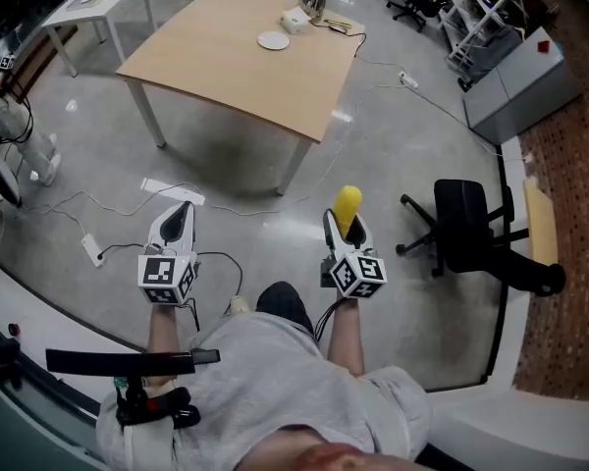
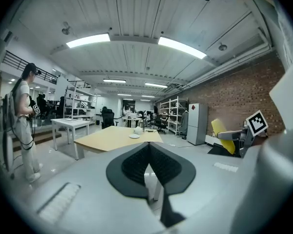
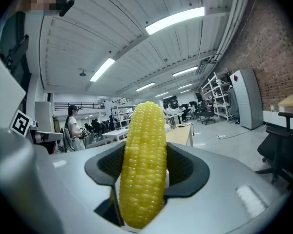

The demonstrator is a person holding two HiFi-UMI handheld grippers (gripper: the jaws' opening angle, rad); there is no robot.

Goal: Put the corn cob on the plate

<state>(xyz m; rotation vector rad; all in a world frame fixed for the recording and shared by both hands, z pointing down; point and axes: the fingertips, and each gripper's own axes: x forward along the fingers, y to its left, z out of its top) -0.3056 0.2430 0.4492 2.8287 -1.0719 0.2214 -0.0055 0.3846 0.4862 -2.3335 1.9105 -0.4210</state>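
Right tool (image 1: 340,228) is clamped on the upright corn cob (image 3: 144,150) for carrying, since the plate (image 1: 273,40) waits on the table (image 1: 216,77), upper centre, well apart; left tool (image 2: 149,165) is idle, jaws together

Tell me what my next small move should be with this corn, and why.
Probably step forward toward the table, keeping the grip. The right gripper is clamped on the corn, but the plate sits on the table's far side, well ahead and likely out of reach.
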